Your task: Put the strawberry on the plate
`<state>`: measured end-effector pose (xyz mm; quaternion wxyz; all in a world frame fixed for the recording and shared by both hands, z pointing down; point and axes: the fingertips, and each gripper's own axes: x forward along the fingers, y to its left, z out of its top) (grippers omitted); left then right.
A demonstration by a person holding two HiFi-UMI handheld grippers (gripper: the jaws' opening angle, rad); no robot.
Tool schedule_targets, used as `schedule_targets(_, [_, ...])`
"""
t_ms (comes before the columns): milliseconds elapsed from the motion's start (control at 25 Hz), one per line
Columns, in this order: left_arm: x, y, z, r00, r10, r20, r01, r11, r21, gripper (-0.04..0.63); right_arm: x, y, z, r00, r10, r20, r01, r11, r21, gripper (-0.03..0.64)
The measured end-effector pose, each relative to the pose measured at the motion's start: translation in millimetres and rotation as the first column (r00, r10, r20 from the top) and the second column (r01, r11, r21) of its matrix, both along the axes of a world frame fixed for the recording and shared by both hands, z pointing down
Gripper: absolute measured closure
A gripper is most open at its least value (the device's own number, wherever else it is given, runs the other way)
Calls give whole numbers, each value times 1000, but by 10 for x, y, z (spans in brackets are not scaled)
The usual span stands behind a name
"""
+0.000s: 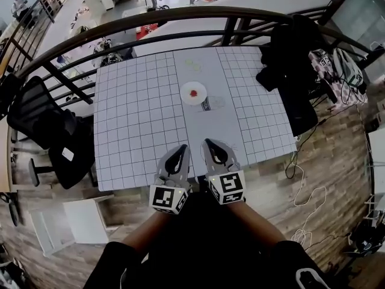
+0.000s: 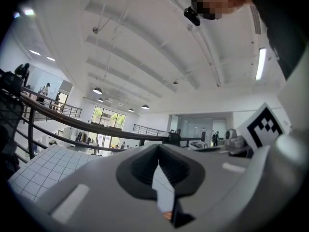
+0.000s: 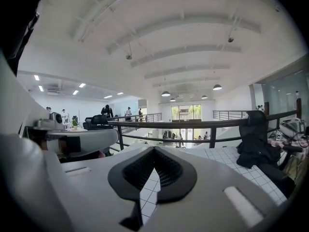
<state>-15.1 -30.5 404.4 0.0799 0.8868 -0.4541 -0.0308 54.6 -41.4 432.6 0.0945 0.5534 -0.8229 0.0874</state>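
The strawberry (image 1: pixel 194 92) lay in the middle of the white plate (image 1: pixel 183 96) on the gridded table (image 1: pixel 138 119), so the task appeared to be done. Both grippers were well apart from the plate, on its near side by the table's edge and close to the person's body. The left gripper (image 1: pixel 182 149) had its jaws together with nothing between them. The right gripper (image 1: pixel 207 142), just beside it, was likewise closed and empty. A small object (image 1: pixel 207 105), too small to identify, sat just beside the plate on its near right. No step seemed to remain.
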Motion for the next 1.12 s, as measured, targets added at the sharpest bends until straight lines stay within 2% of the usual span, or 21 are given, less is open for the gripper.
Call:
schedule_targets(200, [47, 38, -27, 1000, -7, 13, 7, 1000, 16, 588, 43, 68, -35, 1000, 11, -17, -11, 1000, 20, 620])
schedule_targets(520, [-72, 127, -36, 998, -51, 29, 50, 999, 18, 588, 64, 117, -34, 999, 29, 21, -29, 1000, 9, 620])
schedule_targets(1120, [-142, 456, -95, 997, -68, 27, 67, 998, 18, 588, -1, 436, -168, 999, 33, -28, -31, 998, 49, 620])
